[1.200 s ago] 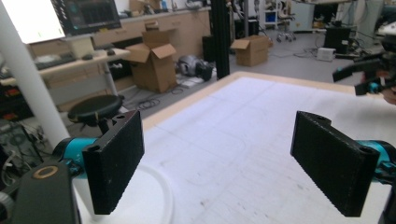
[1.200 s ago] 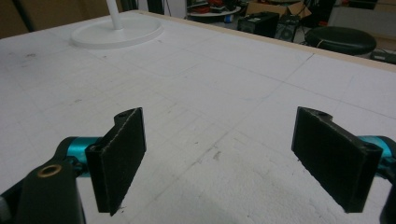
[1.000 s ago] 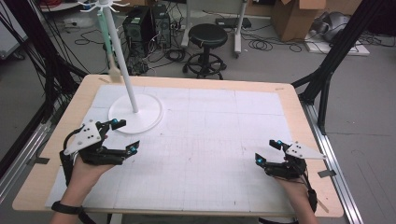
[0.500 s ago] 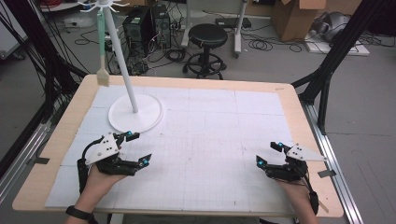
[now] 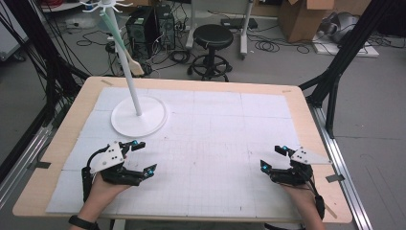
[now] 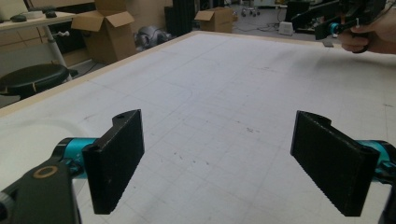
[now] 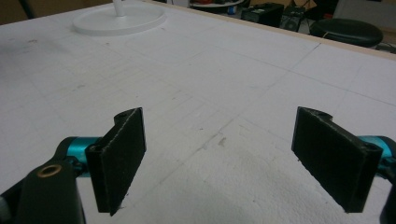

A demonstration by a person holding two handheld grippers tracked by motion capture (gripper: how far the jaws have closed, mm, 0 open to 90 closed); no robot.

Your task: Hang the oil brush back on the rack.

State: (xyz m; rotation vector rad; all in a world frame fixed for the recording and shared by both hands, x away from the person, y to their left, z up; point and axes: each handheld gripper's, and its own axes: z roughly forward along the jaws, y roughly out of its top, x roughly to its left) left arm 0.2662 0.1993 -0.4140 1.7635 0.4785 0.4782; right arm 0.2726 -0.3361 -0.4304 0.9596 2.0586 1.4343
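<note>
Altogether, two grippers are held over the table (image 5: 201, 86): left gripper (image 5: 143, 157) and right gripper (image 5: 272, 157), both spread wide, empty; one white stand (image 5: 139, 116) is seen.

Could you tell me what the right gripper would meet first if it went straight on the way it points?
Probably the round white stand base; the white mat ahead of the right gripper looks free until there.

A rectangular light wooden table (image 5: 62, 139) carries a white gridded foam mat (image 5: 215, 139) that covers most of its top. Near the mat's far left corner stands the round white base (image 5: 139, 116) of a white pole stand.
</note>
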